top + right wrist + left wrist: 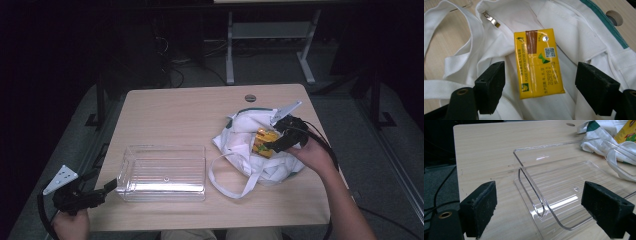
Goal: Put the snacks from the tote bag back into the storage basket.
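Yellow drink carton [537, 63] lying in white bag [250, 145] near tabletop's right edge, straddled untouched by wide-open right gripper [540, 91] for pickup; left gripper [539, 212] wide, facing clear bin [164, 172].

A laboratory or office workroom: a pale wood-grain tabletop [190, 107] with a cable port [250, 98], grey carpet floor [270, 70], loose cables [175, 70], and a white metal desk frame [270, 45] in the dim background.

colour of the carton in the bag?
Yellow, with a brown strip across the top; the carton shows best in the right gripper view, lying in the white bag.
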A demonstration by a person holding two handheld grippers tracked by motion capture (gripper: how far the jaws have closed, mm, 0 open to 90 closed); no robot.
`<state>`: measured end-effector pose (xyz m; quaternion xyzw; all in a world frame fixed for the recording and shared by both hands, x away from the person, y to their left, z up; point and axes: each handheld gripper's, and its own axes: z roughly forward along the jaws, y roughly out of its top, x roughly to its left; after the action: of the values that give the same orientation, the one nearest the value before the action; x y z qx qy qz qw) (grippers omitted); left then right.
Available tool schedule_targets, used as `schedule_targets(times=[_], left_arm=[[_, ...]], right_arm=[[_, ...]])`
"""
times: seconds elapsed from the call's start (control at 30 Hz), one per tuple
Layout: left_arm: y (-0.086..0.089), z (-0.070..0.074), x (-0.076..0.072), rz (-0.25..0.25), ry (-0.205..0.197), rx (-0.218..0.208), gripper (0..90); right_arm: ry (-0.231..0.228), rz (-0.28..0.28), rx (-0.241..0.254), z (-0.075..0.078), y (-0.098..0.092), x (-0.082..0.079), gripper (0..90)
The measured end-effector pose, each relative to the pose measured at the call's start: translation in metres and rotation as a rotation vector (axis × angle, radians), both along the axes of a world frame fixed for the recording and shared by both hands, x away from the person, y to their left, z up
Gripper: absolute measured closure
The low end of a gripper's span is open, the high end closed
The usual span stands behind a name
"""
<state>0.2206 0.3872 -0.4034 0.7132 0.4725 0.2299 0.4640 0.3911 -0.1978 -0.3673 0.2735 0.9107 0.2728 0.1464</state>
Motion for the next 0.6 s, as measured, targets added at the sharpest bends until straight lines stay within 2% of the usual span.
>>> schedule_targets(times=[0.17, 0.6], left_arm=[[0.000, 0.000, 0.000, -0.001, 0.002, 0.003, 12.7], [0.000, 0.000, 0.000, 0.001, 0.004, 0.005, 12.7]], right_arm=[[0.025, 0.003, -0.026, -0.006, 0.005, 0.007, 26.4], [0.054, 0.013, -0.050, -0.016, 0.012, 0.017, 35.5]])
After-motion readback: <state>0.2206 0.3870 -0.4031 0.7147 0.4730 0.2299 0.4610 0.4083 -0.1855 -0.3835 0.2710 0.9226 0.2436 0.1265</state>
